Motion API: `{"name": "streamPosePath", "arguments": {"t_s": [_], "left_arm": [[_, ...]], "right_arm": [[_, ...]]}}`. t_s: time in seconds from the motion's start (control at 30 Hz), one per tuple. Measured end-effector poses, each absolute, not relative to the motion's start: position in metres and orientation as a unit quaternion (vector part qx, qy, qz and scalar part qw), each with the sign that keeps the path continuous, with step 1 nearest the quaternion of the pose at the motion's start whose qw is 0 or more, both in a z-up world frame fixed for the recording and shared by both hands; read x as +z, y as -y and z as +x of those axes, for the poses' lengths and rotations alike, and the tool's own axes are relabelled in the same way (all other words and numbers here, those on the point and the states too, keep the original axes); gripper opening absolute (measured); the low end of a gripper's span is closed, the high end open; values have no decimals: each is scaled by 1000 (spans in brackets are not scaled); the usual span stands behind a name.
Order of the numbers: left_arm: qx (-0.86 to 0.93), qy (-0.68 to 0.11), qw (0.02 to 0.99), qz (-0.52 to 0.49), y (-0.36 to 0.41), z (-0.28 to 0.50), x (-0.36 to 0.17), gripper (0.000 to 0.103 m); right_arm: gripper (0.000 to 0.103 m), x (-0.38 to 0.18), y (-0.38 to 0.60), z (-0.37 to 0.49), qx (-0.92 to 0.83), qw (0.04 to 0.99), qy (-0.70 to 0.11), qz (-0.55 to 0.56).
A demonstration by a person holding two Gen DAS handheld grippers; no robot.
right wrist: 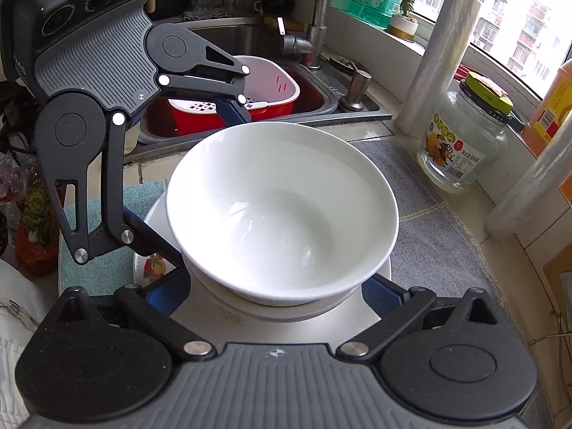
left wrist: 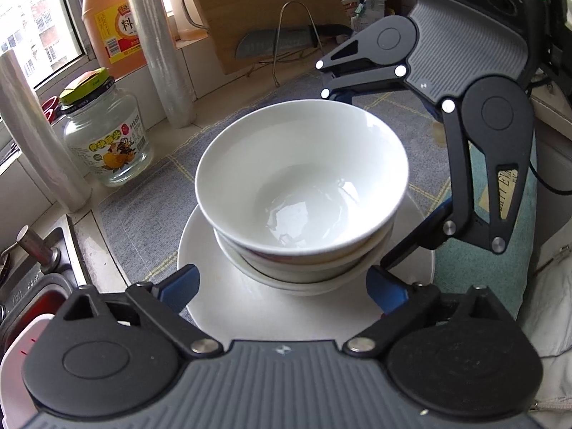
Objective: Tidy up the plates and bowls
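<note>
A stack of white bowls [left wrist: 302,178] sits on a white plate [left wrist: 221,304] on a grey cloth. The same top bowl [right wrist: 282,207] and plate [right wrist: 343,325] show in the right wrist view. My left gripper [left wrist: 282,286] is open, its blue fingertips [left wrist: 180,284] on either side of the stack's base, just above the plate. My right gripper [right wrist: 271,293] is open on the opposite side, fingers spread around the stack. Each gripper shows in the other's view: the right gripper [left wrist: 379,178], the left gripper [right wrist: 200,186].
A glass jar [left wrist: 105,136] with a green lid, rolls of plastic wrap [left wrist: 157,46] and an orange bottle [left wrist: 111,25] stand by the window. A sink with a red basket [right wrist: 246,103] and a tap [right wrist: 318,18] lies beyond. A cutting board [left wrist: 264,10] leans at the back.
</note>
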State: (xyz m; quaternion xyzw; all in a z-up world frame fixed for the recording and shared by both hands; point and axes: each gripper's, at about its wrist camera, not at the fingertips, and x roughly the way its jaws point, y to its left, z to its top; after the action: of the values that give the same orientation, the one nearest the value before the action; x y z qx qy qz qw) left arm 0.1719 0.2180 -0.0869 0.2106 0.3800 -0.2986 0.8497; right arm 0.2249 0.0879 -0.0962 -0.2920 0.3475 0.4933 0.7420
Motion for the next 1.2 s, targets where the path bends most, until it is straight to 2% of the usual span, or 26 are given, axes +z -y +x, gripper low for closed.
{"name": "streamPosePath", "arguments": {"t_s": [0.27, 0.57, 0.77, 0.97, 1.2], "left_arm": [[-227, -359, 886, 188, -219, 145, -88, 101], [-57, -367, 926, 69, -201, 96, -68, 101], [48, -390, 919, 7, -183, 70, -43, 101], [88, -392, 916, 16, -160, 42, -16, 101], [101, -390, 915, 10, -152, 22, 0, 102]], "right_arm": [[103, -93, -77, 210, 454, 766, -366, -270], [103, -82, -49, 180, 343, 823, -417, -177], [103, -66, -21, 147, 230, 864, -436, -104], [103, -47, 4, 114, 175, 879, -442, -41], [103, -32, 12, 85, 156, 888, -430, -39]]}}
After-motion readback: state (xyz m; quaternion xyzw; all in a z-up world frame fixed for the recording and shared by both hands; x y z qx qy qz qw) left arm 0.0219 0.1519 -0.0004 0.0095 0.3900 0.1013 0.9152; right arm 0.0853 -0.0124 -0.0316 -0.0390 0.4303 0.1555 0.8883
